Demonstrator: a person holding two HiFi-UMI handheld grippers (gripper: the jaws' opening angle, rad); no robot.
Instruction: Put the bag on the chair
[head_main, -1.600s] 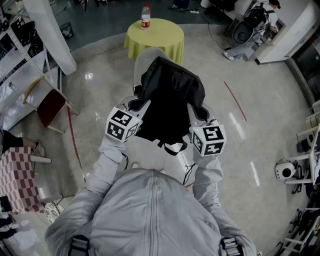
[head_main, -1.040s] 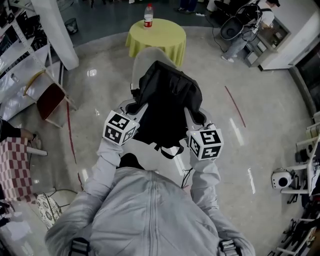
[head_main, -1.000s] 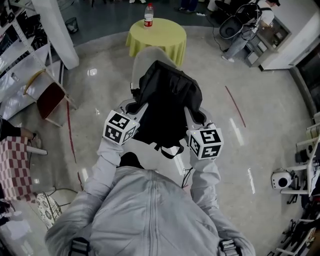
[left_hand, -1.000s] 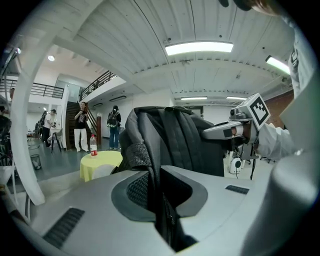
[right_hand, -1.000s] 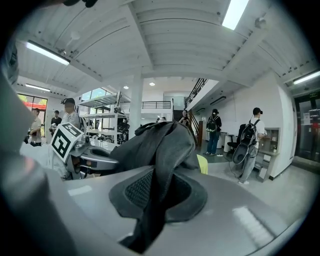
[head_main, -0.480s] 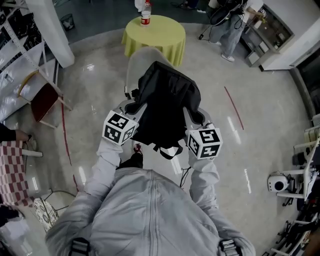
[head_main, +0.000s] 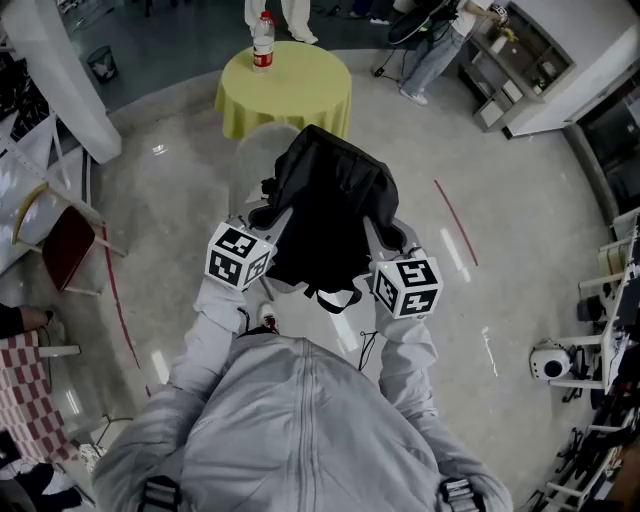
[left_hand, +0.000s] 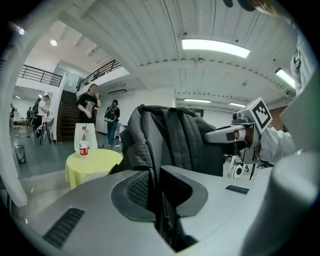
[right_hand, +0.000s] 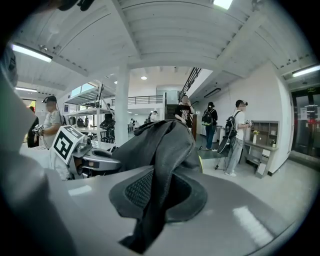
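My left gripper (left_hand: 156, 197) and right gripper (right_hand: 152, 200) each pinch a fabric edge of the bag (head_main: 335, 210), mid-frame; it looks limp, bulky, likely light.

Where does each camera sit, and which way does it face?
Head view: on the person's head, looking down at the black fabric backpack, pale chair beyond; grey sleeves, left gripper, right gripper show.
Left gripper view: on that gripper, looking along jaws shut on the backpack towards the round yellow-clothed table.
Right gripper view: on that gripper, jaws shut on the backpack, facing standing people.
Shared: both gripper views show the backpack and the other gripper.
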